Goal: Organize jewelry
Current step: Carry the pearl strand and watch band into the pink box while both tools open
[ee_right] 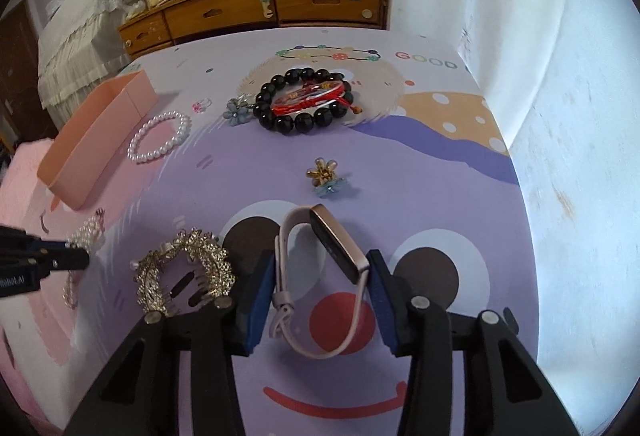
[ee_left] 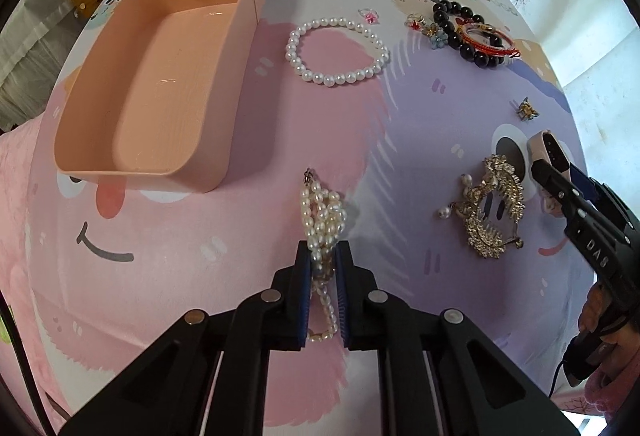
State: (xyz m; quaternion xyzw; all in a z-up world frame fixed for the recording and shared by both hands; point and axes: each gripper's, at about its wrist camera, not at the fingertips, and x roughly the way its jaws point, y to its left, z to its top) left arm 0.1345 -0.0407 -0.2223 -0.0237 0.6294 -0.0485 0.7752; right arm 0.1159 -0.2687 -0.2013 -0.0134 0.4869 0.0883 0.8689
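My left gripper (ee_left: 323,250) is shut on a bunched pearl necklace (ee_left: 322,216) that trails forward onto the cloth; it also shows in the right wrist view (ee_right: 86,236). My right gripper (ee_right: 320,260) is shut on a pink smart band (ee_right: 324,276); its fingers press the strap on both sides. That gripper appears in the left wrist view (ee_left: 538,166) at the right. The empty peach organizer box (ee_left: 160,84) stands at the far left, also seen in the right wrist view (ee_right: 96,140).
On the cartoon cloth lie a round pearl bracelet (ee_left: 336,50), a black bead bracelet (ee_right: 304,104) with red string bracelets (ee_right: 308,96) inside, a gold rhinestone comb (ee_right: 184,268), small rings (ee_left: 370,14), flower clips (ee_right: 326,176). A wooden drawer cabinet (ee_right: 256,8) stands behind.
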